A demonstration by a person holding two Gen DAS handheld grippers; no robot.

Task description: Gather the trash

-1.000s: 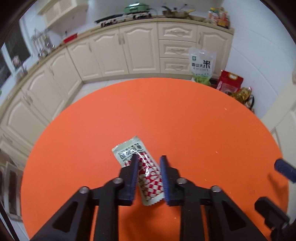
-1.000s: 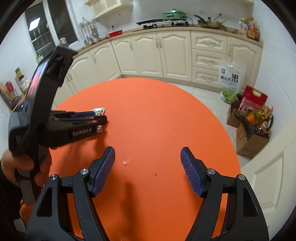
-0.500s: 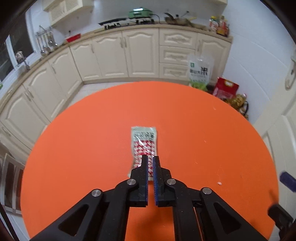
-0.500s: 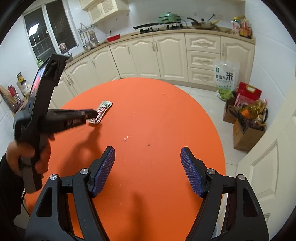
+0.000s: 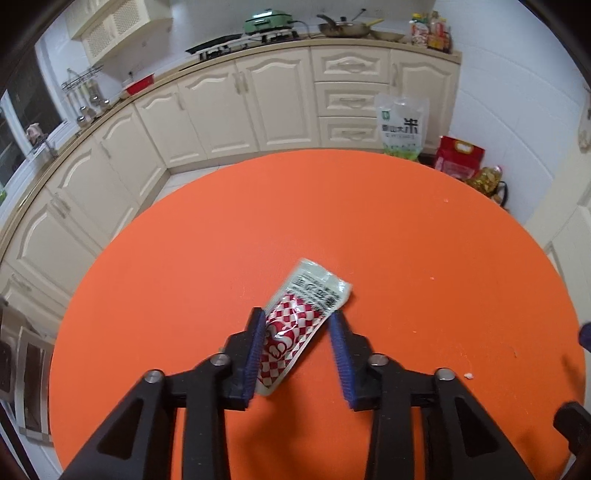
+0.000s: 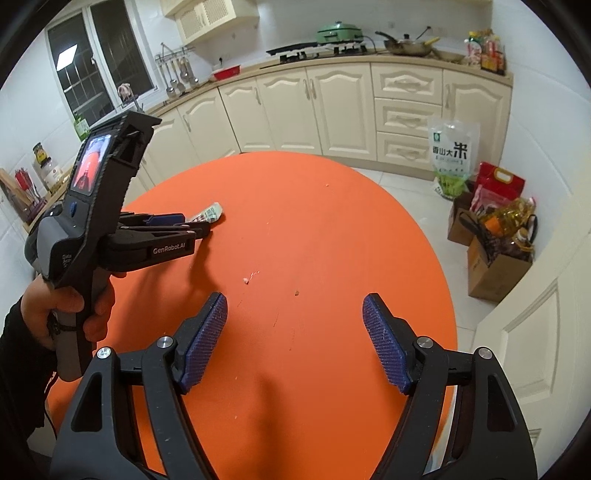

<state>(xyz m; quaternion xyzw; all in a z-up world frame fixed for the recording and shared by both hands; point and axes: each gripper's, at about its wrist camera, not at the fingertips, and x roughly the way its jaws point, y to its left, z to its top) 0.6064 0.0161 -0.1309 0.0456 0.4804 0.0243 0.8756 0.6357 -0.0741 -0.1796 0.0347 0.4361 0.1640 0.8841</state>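
Right up close, the left gripper (image 5: 298,349) points down at the round orange desk (image 5: 221,258), and its jaws have just been opening. They stand a little apart now, released, with the sachet (image 5: 301,325) lying between them. The near end of that packet, the red-and-white checked part, sits by the left blue pad and looks to brush it; the right pad stands clear of it. The pale printed end fans out beyond the tips, slanting toward the far right, flat on the desk.

Over to the right gripper (image 6: 295,341): jaws spread wide, nothing between them, hanging above bare orange surface. Just beyond its tips lie a small white crumb (image 6: 245,280) and a darker speck (image 6: 296,293). To the left in this view, a hand (image 6: 66,314) in a dark sleeve grips the handle of the left gripper (image 6: 207,229), and the sachet (image 6: 210,214) peeks out past its tips near the desk's left edge.

Further off, past the far rim of the desk, a bag of rice (image 6: 452,155) leans against cream cabinets (image 6: 332,110), with a red box (image 6: 498,184) and a cardboard box (image 6: 495,266) of bottles on the floor at the right. On the far kitchen worktop sit a green cooker (image 6: 338,31) and a pan (image 6: 406,46).
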